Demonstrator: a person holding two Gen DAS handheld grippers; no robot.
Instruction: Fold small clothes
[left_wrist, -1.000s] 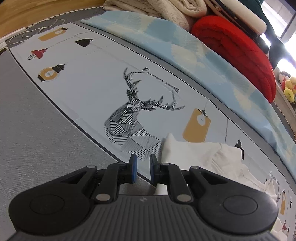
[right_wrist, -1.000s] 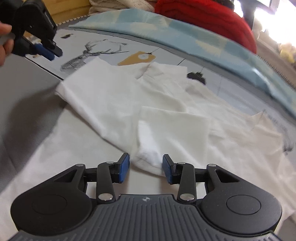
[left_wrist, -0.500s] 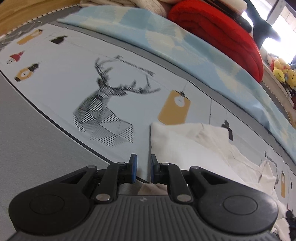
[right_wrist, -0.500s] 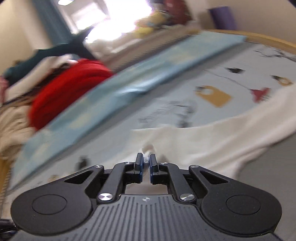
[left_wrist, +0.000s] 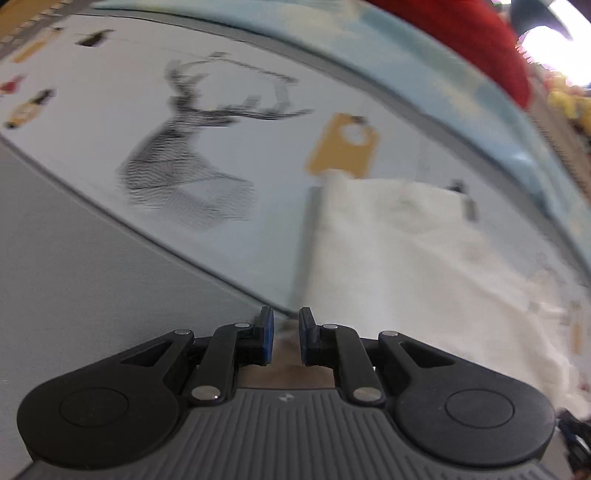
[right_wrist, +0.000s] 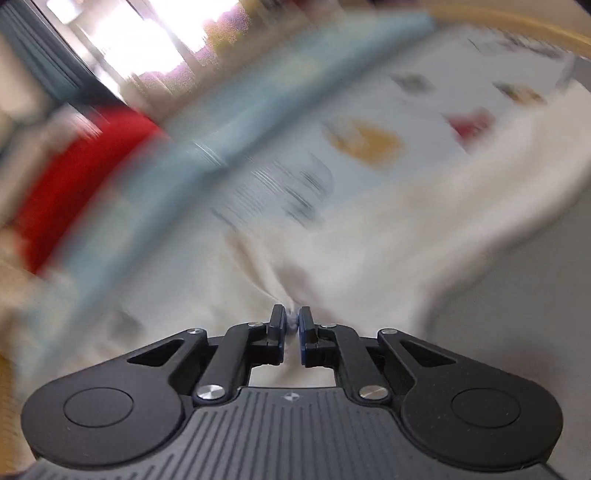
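The white garment (left_wrist: 391, 258) lies spread on a pale printed sheet (left_wrist: 122, 110) with a deer head and yellow tags. Beyond it run a light blue blanket (left_wrist: 424, 62) and a red cushion (left_wrist: 476, 40), with a bright window further off.

The right gripper (right_wrist: 291, 323) pinches a gathered fold of the cloth, its jaws having just eased slightly. The left gripper (left_wrist: 282, 325), jaws narrowly apart, sits at the garment's near left edge; whether it grips, I cannot tell.

Both views sit just behind their own gripper fingers, looking steeply down, close to the bed. The left wrist view faces the deer print (left_wrist: 184, 162); the blurred right wrist view faces the window. Both share the white garment (left_wrist: 388, 258) and the printed sheet (right_wrist: 369, 122).
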